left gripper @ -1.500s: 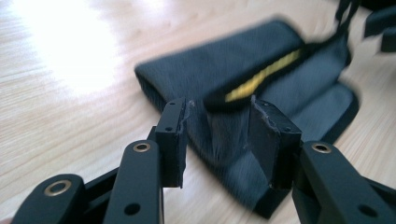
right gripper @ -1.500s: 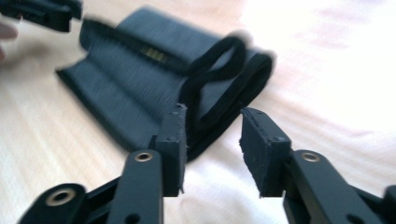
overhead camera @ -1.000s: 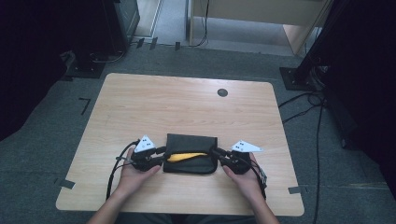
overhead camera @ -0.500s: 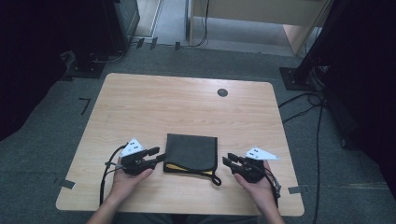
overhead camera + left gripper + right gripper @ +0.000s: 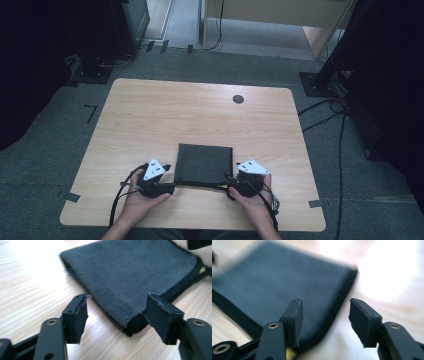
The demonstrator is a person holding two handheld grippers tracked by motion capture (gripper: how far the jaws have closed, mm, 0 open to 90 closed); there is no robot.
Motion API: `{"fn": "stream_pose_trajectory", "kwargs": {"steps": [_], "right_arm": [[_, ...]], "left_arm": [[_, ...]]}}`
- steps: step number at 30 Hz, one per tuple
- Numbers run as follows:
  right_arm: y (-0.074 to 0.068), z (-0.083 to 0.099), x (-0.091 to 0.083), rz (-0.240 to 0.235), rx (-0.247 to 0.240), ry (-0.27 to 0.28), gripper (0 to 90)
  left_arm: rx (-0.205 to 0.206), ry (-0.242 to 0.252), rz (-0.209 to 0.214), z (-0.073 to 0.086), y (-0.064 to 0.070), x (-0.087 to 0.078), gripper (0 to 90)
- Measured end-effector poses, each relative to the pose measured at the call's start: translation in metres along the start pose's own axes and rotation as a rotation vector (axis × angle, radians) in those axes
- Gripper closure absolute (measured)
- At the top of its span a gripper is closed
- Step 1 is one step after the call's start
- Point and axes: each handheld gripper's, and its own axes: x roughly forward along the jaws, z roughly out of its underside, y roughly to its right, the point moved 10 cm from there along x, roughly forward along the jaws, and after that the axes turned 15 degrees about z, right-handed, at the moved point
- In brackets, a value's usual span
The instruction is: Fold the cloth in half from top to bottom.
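A: Report the position of the folded dark cloth [image 5: 205, 164].

B: It lies flat on the wooden table [image 5: 200, 115], in the near half, about midway between the table's left and right edges. It forms a compact, roughly square stack. In the left gripper view the cloth [image 5: 130, 277] shows a plush grey pile, with a black bound edge and a small yellow tag at its far corner.

A: State of the left gripper [image 5: 167, 186]?

B: Jaws spread wide, holding nothing. It sits at the near left corner of the cloth. In its own view the left gripper [image 5: 120, 315] straddles that corner: one jaw is over bare table, the other is at the folded edge. Contact with the fabric cannot be confirmed.

A: And the right gripper [image 5: 229, 186]?

B: Also spread, holding nothing. It sits at the near right corner of the cloth. Its own view is blurred; the right gripper [image 5: 324, 322] has one jaw in front of the cloth [image 5: 277, 290] and the other in front of bare table, with the cloth's edge between them.

A: Hands?

B: The left hand [image 5: 142, 200] and the right hand [image 5: 252, 202] each grasp a gripper body from the table's near edge.
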Motion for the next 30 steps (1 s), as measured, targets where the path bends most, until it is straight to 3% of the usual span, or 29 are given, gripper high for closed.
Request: {"fn": "stream_pose_trajectory", "kwargs": {"steps": [2, 5, 8, 10, 13, 17, 19, 21, 30], "right_arm": [[-0.017, -0.010, 0.001, 0.005, -0.009, -0.004, 41.3], [-0.041, -0.016, 0.016, 0.021, 0.000, -0.037, 36.9], [-0.055, -0.013, 0.035, 0.076, -0.036, -0.060, 36.4], [-0.057, -0.006, 0.044, 0.125, -0.059, -0.083, 34.9], [-0.057, 0.000, 0.049, 0.112, -0.028, -0.092, 34.5], [-0.055, -0.001, 0.057, 0.076, -0.013, -0.064, 33.6], [-0.055, -0.004, 0.062, 0.086, -0.027, -0.042, 33.8], [-0.056, -0.009, 0.068, 0.089, -0.031, -0.041, 34.0], [-0.055, -0.034, 0.103, 0.085, -0.033, -0.043, 34.0]], "left_arm": [[-0.029, 0.005, -0.037, 0.005, -0.009, -0.011, 30.5], [-0.075, 0.028, -0.075, 0.015, -0.019, -0.031, 29.7], [-0.106, 0.037, -0.097, 0.026, -0.026, -0.051, 30.4], [-0.117, 0.039, -0.125, 0.032, -0.029, -0.064, 30.3], [-0.107, 0.032, -0.172, 0.040, -0.036, -0.080, 29.3], [-0.165, 0.045, -0.209, 0.052, -0.052, -0.095, 28.3], [-0.166, 0.037, -0.253, 0.056, -0.061, -0.101, 28.2], [-0.189, 0.044, -0.254, 0.058, -0.065, -0.106, 27.6], [-0.198, 0.019, -0.296, 0.065, -0.075, -0.115, 26.5]]}}
